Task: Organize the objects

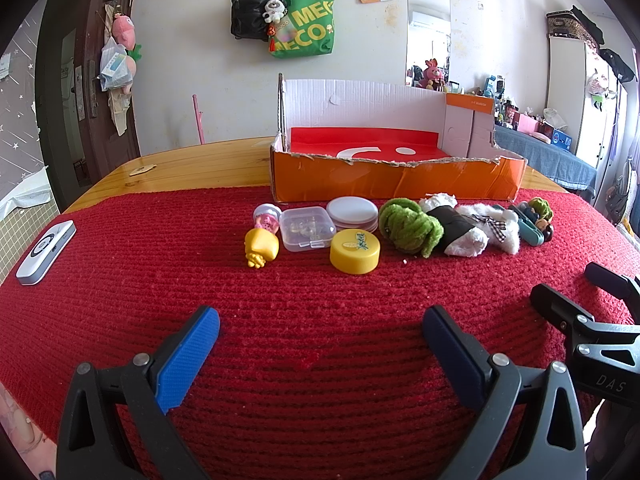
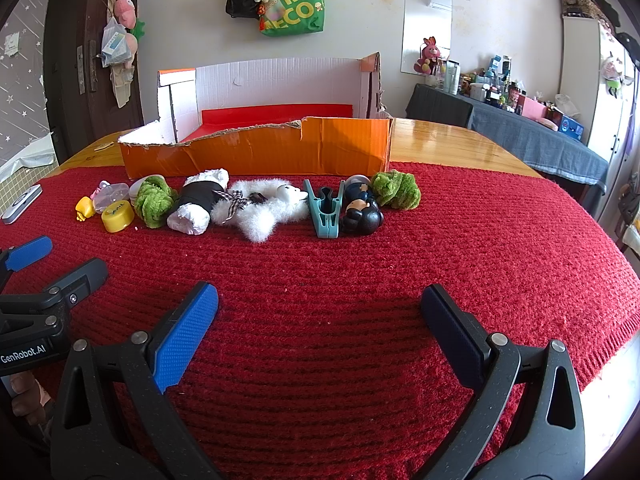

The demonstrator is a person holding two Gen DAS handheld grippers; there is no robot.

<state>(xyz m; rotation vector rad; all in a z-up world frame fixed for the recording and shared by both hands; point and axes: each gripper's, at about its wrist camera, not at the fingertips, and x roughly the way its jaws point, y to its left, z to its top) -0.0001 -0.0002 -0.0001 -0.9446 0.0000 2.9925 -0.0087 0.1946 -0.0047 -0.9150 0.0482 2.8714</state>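
Left tool (image 1: 320, 332) spread wide, nothing between the blue pads (image 1: 188, 356), hovering low over the red knitted cloth (image 1: 320, 400) on the wooden table (image 1: 192, 164). Right tool (image 2: 320, 308) likewise spread wide and empty, just to the right of the left one, both aimed down and forward at the same row. Ahead of both, well apart from the fingertips, a line of small things across the cloth: straight ahead of the left tool a yellow round lid (image 1: 355, 255), behind it a clear plastic case (image 1: 307, 228) and a white round disc (image 1: 352, 213), to their left a yellow and pink toy figure (image 1: 262, 242). Further right, a green fuzzy bundle (image 1: 408, 226) touching a black-and-white plush (image 1: 460, 228), then a white fluffy plush with a checked bow (image 2: 260, 204). Ahead of the right tool and slightly left, a teal clip (image 2: 326, 210) beside a dark figurine (image 2: 360, 212), with a second green fuzzy bundle (image 2: 396, 190) just past it. Behind the whole row, close to it, an orange cardboard box (image 1: 400, 178), open-topped with a torn front rim, red inside. Far to the left of the left tool, near the cloth's edge, a white flat device (image 1: 46, 252).
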